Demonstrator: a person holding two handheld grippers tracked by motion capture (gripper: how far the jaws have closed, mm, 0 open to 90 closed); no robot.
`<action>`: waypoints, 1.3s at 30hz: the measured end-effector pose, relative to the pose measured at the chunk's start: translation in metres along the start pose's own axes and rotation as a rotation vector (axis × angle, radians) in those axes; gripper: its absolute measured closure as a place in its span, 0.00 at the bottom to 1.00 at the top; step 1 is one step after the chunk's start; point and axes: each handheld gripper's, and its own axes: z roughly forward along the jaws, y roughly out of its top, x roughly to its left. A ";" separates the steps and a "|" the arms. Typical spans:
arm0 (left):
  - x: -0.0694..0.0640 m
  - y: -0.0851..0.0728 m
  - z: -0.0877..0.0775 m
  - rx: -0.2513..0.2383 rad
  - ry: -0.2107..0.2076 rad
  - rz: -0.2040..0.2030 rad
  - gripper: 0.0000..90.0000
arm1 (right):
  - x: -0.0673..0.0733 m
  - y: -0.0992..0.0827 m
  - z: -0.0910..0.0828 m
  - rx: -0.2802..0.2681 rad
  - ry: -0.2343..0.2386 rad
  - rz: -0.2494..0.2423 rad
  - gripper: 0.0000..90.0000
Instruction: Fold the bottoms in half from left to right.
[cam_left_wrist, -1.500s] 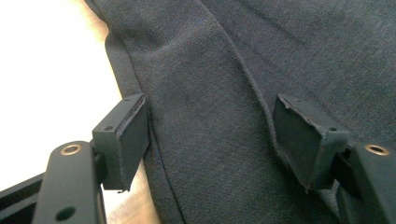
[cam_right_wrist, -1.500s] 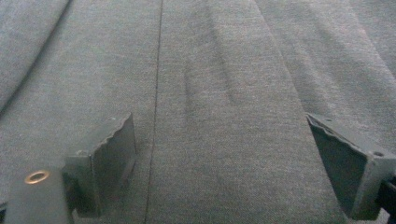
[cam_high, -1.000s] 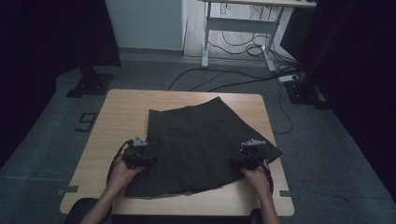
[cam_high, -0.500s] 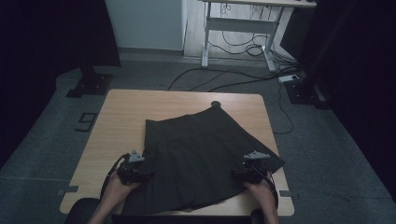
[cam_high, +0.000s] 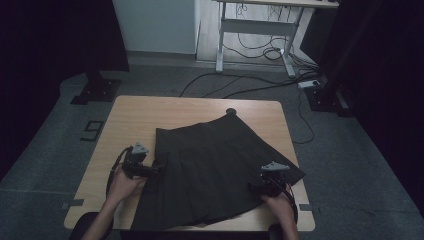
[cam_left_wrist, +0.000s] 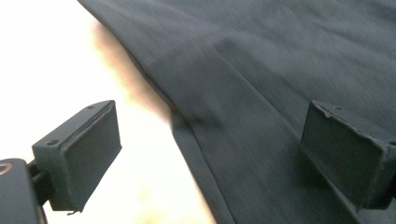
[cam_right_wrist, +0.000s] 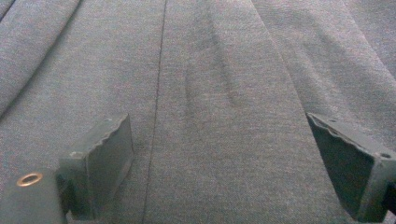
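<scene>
Around the wooden tabletop (cam_high: 150, 112): grey floor (cam_high: 45, 150) with black cables (cam_high: 240, 90), a white-legged desk (cam_high: 260, 30) at the far side, a dark stand base (cam_high: 95, 92) at the far left. Nothing lying on the cloth or blocking either claw; a small dark round spot (cam_high: 230, 111) on the wood just past the far corner of the cloth.

Dark pleated skirt (cam_high: 215, 170) spread flat across the middle and near right of the tabletop, turned askew: narrow end toward the far side, wide hem toward the person, reaching the near edge. Long axis running from the far middle down toward the near edge, pleats fanning along it; right corner of the hem close to the right edge of the tabletop.

Left claw (cam_high: 161, 169) at the skirt's left edge, released, jaws just opened wide; seen from the left gripper view, the skirt's side edge (cam_left_wrist: 187, 135) passing under the gap, one jaw over bare wood, the other over cloth, neither pressing. Right claw (cam_high: 254, 187) over the skirt's right part near the hem, also released; in the right gripper view, pleated grey cloth (cam_right_wrist: 210, 116) lying flat beneath spread jaws, nothing pinched.
</scene>
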 end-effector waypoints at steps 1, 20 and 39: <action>0.003 0.004 0.001 -0.003 0.001 -0.003 0.06 | 0.000 0.000 0.000 -0.001 0.000 0.000 0.11; 0.045 0.056 0.047 0.003 0.063 -0.057 0.14 | 0.000 -0.001 0.001 -0.008 0.002 0.000 0.08; 0.066 0.036 0.084 0.043 0.129 -0.116 0.00 | 0.003 0.000 0.003 -0.006 0.002 -0.004 0.02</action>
